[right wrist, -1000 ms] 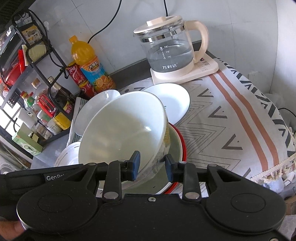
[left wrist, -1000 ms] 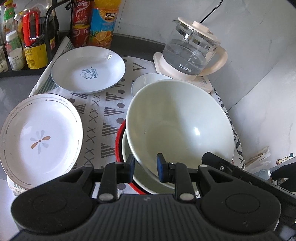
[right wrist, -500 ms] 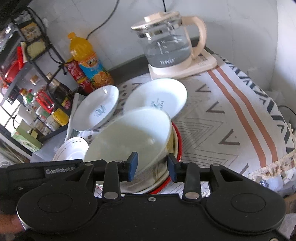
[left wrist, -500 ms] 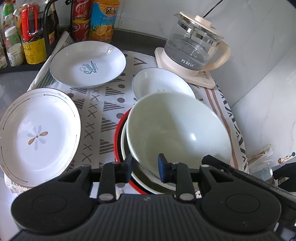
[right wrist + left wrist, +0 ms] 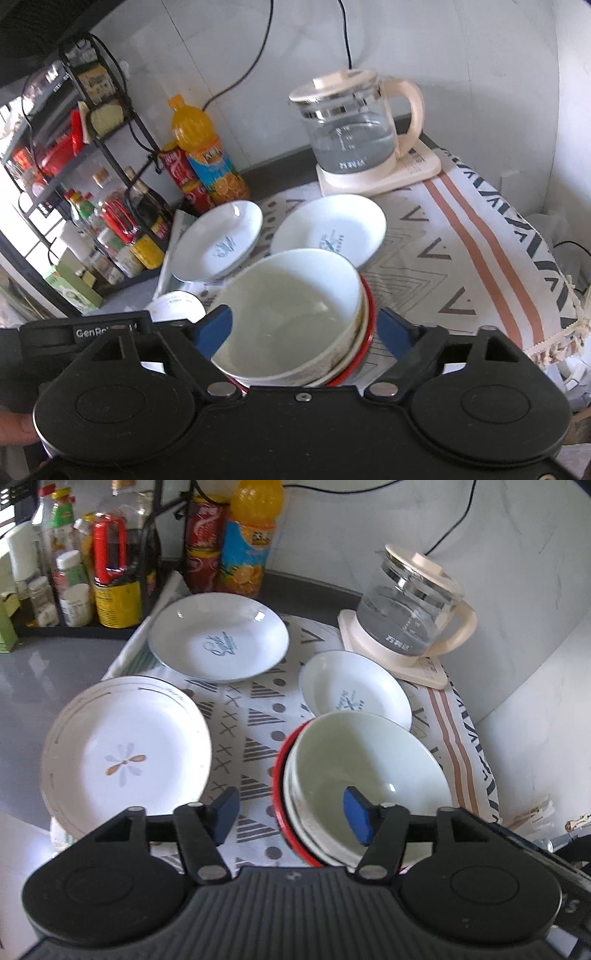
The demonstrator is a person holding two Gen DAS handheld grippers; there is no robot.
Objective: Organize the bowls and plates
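Observation:
A large pale bowl [image 5: 369, 775] sits nested on top of a stack inside a red-rimmed bowl [image 5: 279, 797] on the patterned cloth. My left gripper [image 5: 291, 816] is open and its jaws are still opening. The bowl's near left rim lies between them, untouched by the pads. My right gripper [image 5: 304, 334] is also opening, with one blue pad on each side of the pale bowl [image 5: 288, 310] and the red-rimmed bowl [image 5: 370, 317], clear of both. A flower plate [image 5: 125, 749], a lettered plate [image 5: 218, 638] and a smaller plate [image 5: 354, 694] lie around the stack.
A glass kettle [image 5: 410, 609] on its cream base stands at the back right, near the wall. An orange juice bottle [image 5: 251, 539], red cans and a black rack of bottles [image 5: 107, 568] line the back left. The cloth [image 5: 480, 236] hangs over the right edge.
The pale bowl has come down from a tilted hold and settled level in the stack. Both grippers have let go of its rim and spread wide, and have drawn back a little.

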